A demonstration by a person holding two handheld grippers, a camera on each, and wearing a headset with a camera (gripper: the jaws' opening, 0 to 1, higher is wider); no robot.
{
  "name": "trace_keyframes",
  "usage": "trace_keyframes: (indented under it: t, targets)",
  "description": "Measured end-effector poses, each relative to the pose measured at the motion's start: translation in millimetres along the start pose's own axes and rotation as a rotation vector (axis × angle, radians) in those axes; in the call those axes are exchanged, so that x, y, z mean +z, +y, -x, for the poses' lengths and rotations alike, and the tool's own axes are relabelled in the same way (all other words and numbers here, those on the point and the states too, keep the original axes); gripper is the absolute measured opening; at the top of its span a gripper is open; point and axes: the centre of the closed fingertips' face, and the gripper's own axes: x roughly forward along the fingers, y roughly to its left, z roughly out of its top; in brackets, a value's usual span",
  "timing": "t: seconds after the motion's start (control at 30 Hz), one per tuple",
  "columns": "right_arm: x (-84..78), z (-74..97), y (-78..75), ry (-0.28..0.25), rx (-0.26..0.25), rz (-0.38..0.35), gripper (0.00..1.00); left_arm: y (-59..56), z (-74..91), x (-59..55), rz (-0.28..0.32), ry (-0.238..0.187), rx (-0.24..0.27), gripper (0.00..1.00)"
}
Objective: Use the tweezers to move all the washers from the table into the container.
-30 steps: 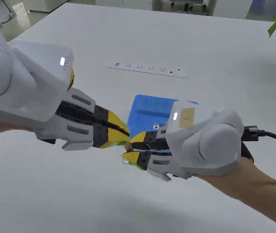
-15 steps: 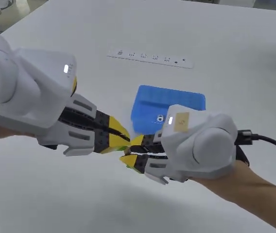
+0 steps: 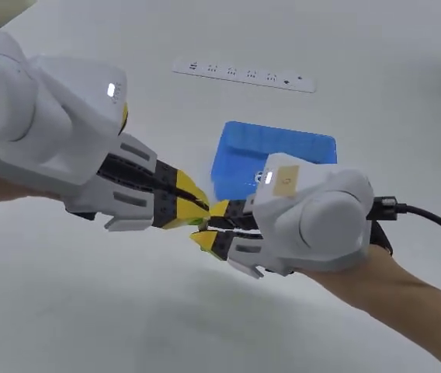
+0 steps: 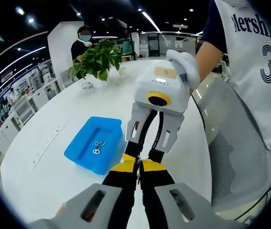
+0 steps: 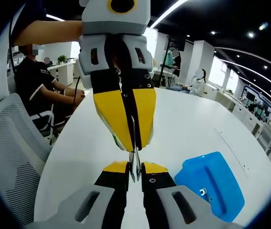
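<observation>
The left tongs (image 4: 139, 167) and the right tongs (image 5: 135, 169) meet tip to tip, low over the white surface (image 3: 88, 311). The left tongs are pressed together on a thin pair of metal tweezers (image 5: 134, 160). In the right gripper view the steel strip runs between their yellow pads, and its pointed end sticks out towards the right tongs. The right tongs are drawn in close on either side of that end, but I cannot tell whether they actually squeeze it.

The blue container (image 4: 106, 131) sits on the surface just beyond the right tongs' housing in the head view. It is ahead and to the left of the left tongs, and off to the right of the right tongs. A few washers (image 4: 98, 145) lie close together on its floor.

Farther out past the container, well apart from both tongs, lies a flat white strip (image 3: 244, 75) with a row of dark marks too small to read.

As for writing, the left gripper view shows a white jersey (image 4: 255, 57) to the right of the tongs, with "Mershi" cut off at the edge and the number "31". The right housing has a short dark word above its lens and a yellow sticker; neither is legible. A leafy plant (image 4: 97, 59) stands far ahead, and a mesh chair (image 4: 235, 152) is at the right.
</observation>
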Motion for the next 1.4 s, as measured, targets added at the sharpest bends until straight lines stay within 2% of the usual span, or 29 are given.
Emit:
trace_keyframes:
  t: [0.37, 0.67, 1.4]
  targets:
    - [-9.8, -6.4, -14.9, 0.008, -0.013, -0.025, 0.11, 15.9, -7.7, -7.6, 0.007, 0.017, -0.018, 0.06]
    - [-14.7, -11.8, -14.3, 0.012, -0.003, -0.051, 0.11, 17.8, -10.9, -14.6, 0.017, 0.032, -0.034, 0.06]
    - [-17.8, -15.8, -17.3, 0.009, 0.006, -0.078, 0.12, 23.2, -13.5, -18.8, 0.026, 0.039, -0.032, 0.06]
